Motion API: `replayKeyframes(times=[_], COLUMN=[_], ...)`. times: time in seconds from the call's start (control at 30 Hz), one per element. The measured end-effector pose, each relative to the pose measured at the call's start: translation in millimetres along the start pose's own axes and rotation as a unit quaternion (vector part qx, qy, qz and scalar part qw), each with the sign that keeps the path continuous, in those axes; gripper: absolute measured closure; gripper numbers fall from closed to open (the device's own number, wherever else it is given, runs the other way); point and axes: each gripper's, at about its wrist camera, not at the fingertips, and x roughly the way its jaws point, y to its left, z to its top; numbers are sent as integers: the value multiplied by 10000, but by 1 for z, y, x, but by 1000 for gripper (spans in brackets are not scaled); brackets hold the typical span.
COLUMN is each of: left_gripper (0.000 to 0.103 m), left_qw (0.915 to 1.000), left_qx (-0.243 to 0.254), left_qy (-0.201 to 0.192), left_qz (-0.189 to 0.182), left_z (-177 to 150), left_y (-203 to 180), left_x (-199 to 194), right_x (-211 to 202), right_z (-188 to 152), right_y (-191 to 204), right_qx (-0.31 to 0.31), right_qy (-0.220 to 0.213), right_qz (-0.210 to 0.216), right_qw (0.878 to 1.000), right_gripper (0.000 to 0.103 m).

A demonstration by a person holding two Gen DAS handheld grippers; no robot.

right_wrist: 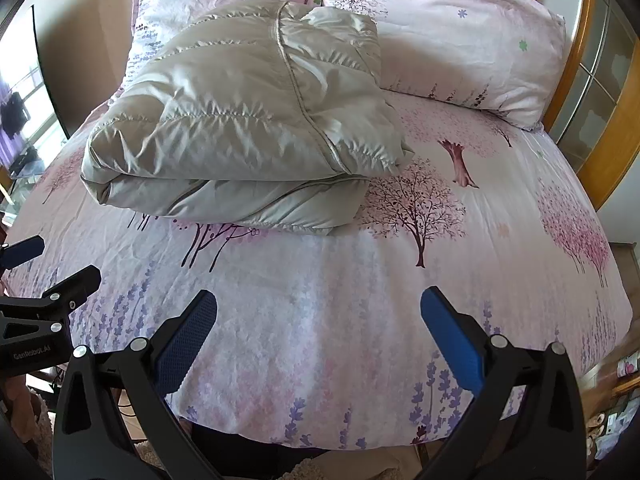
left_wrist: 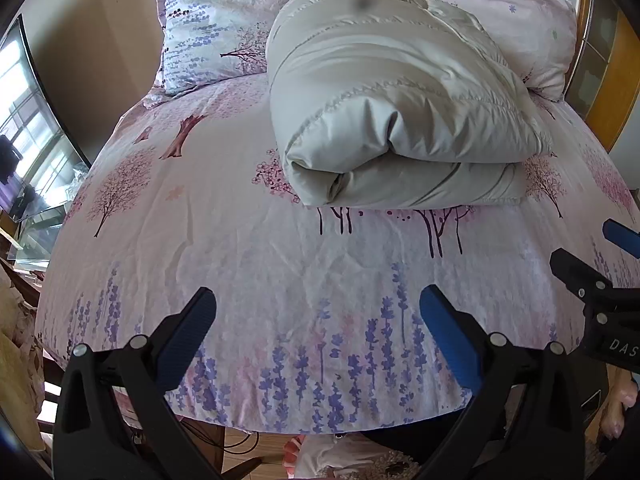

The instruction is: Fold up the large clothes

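Observation:
A beige quilted puffer jacket [left_wrist: 400, 100] lies folded into a thick bundle on the bed [left_wrist: 248, 264], its rolled edge facing me. It also shows in the right wrist view [right_wrist: 240, 120], left of centre. My left gripper [left_wrist: 318, 300] is open and empty, low over the near end of the bed, well short of the jacket. My right gripper [right_wrist: 319, 302] is open and empty too, at the same distance. Each gripper shows at the edge of the other's view: the right gripper [left_wrist: 592, 252], the left gripper [right_wrist: 56, 264].
Pillows in the same pink floral print [left_wrist: 208, 28] [right_wrist: 472, 40] lean at the head of the bed behind the jacket. A wooden headboard [right_wrist: 600, 128] stands at the right. A television [left_wrist: 28, 128] stands at the left. The bed's near edge [right_wrist: 320, 436] drops to the floor.

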Motion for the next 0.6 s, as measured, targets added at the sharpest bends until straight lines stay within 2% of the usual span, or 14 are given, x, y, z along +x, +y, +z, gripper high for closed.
replayKeyframes(times=[0.6], left_gripper=[2], left_qw=[10000], left_qx=[-13], left_qy=[13], left_qz=[-9], left_z=[1], left_y=[0], left_x=[1], right_x=[3], right_z=[0], right_y=[-1], right_qx=[38], right_qy=[40], right_qz=[19], right_qw=[10000], right_gripper=[1])
